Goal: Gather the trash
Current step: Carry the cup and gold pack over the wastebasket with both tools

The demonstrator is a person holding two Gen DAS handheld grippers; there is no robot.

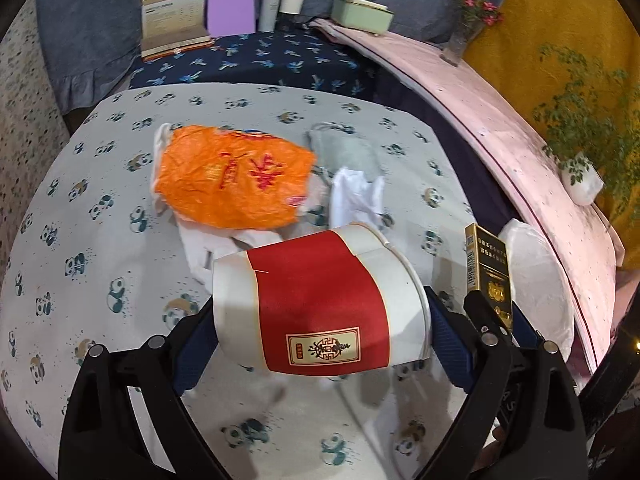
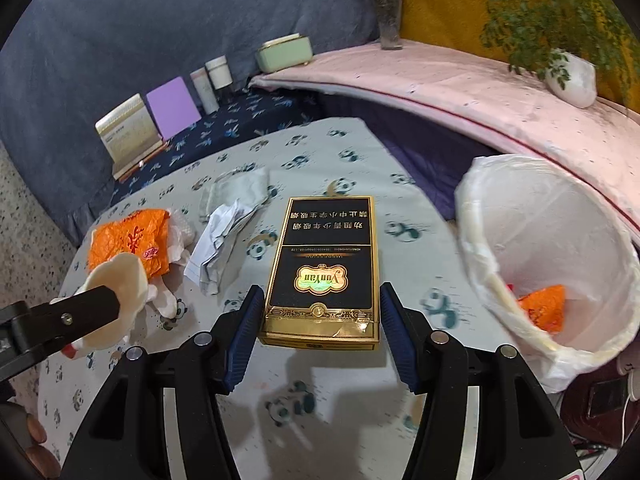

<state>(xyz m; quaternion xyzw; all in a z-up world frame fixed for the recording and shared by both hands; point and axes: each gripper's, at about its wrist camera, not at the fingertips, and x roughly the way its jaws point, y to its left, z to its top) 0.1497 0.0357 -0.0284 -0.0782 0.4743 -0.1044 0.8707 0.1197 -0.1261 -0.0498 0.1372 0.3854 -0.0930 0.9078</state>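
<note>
Left gripper (image 1: 320, 320) fingers grasp a red-and-white cup (image 1: 316, 300) sideways above the counter (image 1: 100, 240). Right gripper (image 2: 318, 328) fingers grasp a gold-and-black pack (image 2: 320, 268), lifted clear. Lined bin (image 2: 560, 248) at 3 o'clock of the pack, an orange scrap inside. On the counter at 10 o'clock: orange wrapper (image 1: 236, 176), white paper (image 2: 220, 240), grey cloth (image 2: 236, 192). Nothing stands between pack and bin.

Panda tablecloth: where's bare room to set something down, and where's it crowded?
Free: the near stretch of the panda tablecloth below both tools, and its left side, left of the orange wrapper. Crowded: the middle, where the wrapper, crumpled white paper and grey cloth cluster. The lined bin borders the right edge.
</note>
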